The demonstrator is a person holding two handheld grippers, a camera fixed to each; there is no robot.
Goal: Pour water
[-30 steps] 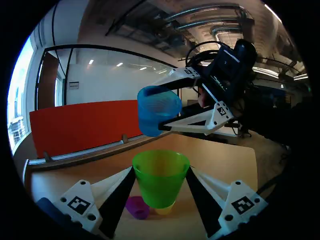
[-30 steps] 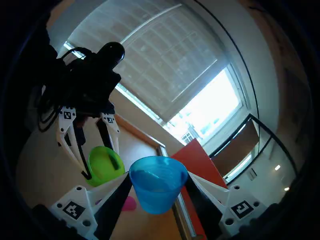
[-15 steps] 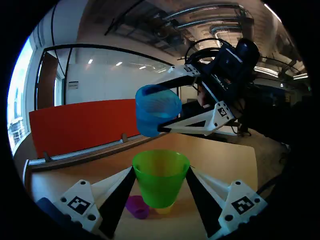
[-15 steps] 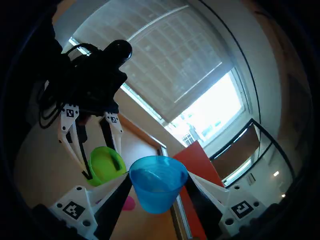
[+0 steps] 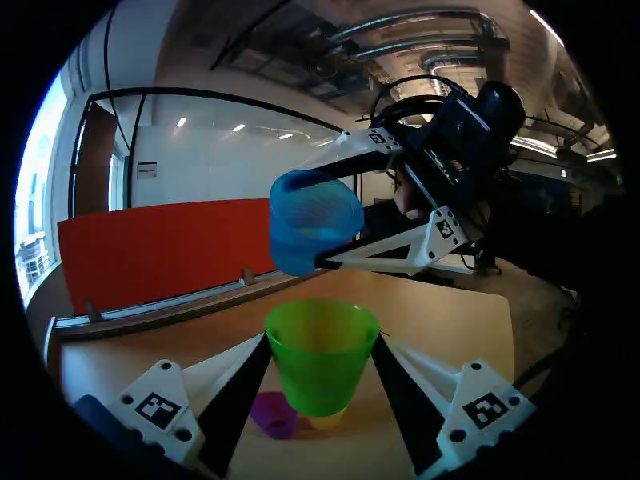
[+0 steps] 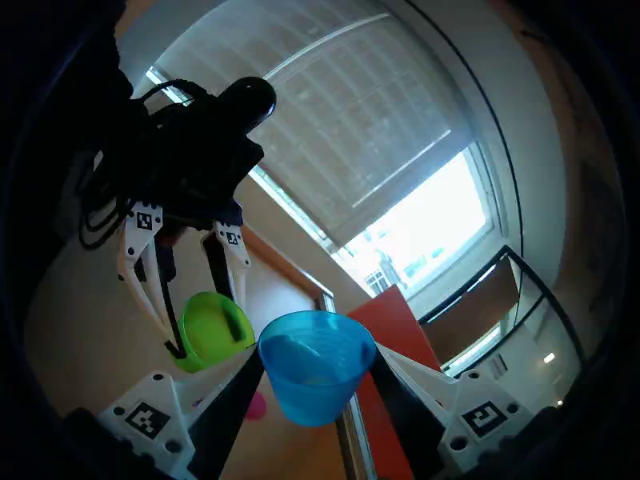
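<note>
L gripper clamps green plastic cup; R gripper clamps blue plastic cup at 12 o'clock above it.

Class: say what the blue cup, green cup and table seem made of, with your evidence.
Blue cup: probably thin plastic, translucent; light glows through its wall. Green cup: likely the same, smooth and translucent. Table: wood or laminate, matt tan; which one, cannot tell.
</note>
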